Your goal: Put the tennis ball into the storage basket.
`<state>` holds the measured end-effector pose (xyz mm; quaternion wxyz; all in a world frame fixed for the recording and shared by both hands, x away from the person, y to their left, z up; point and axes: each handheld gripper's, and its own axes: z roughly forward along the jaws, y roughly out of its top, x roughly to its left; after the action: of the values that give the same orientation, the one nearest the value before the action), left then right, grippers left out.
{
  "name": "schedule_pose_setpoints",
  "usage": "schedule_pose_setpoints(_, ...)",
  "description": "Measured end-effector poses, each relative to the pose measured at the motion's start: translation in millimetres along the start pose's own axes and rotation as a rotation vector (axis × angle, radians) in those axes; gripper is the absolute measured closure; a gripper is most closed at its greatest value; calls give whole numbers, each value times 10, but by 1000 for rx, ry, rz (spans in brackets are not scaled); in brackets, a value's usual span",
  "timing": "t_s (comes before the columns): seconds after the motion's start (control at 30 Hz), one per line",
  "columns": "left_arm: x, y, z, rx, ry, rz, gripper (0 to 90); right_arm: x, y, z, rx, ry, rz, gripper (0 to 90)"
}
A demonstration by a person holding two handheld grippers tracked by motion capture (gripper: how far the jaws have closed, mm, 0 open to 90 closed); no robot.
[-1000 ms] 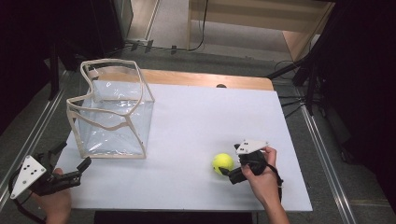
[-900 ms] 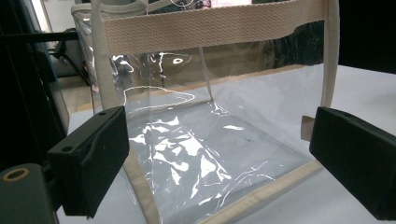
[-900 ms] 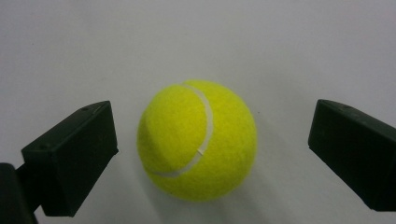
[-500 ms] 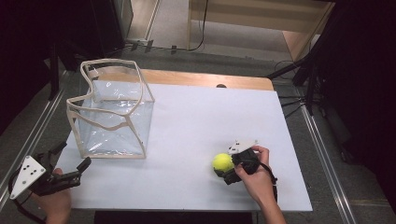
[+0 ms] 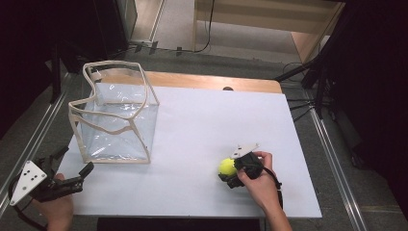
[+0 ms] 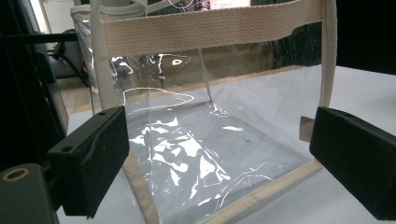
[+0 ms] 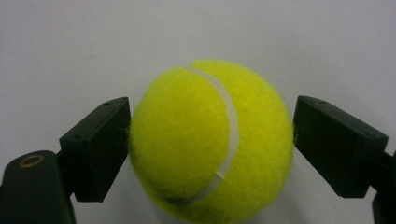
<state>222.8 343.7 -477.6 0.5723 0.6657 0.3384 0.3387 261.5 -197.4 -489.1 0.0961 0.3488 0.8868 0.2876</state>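
A white tabletop [image 5: 202, 144] seen from above, with a strip of bare wood along its far edge. Toward the near right, a yellow tennis ball [image 5: 227, 166] resting on the white surface, with the right gripper [image 5: 230, 174] wrapped around it from the right and a hand [image 5: 260, 185] on the gripper's body. Seen along the right gripper's own jaws, the tennis ball [image 7: 210, 140] sitting squarely between the two black pads [image 7: 100, 149], its white seam curving down the front; jaws just now closing in, both pads touching the fuzz on either side, so clamped on the ball. On the far left, well apart from the ball, a clear plastic tote bag [image 5: 115, 120] with cream webbing trim, standing upright and open at the top. At the near left corner, just off the table's edge, the left gripper [image 5: 72, 168] held level in the other hand [image 5: 57, 209], jaws spread wide with nothing between them. Along the left gripper's own jaws, the transparent bag [image 6: 210, 140] close ahead, its glossy floor visible through the near wall.
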Motion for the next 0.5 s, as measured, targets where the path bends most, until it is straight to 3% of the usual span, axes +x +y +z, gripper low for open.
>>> schedule_pose_setpoints(0.5, -1, 0, 1, 1, -1, 0, 52, -3, -45, 28, 45, 13, 5, 140)
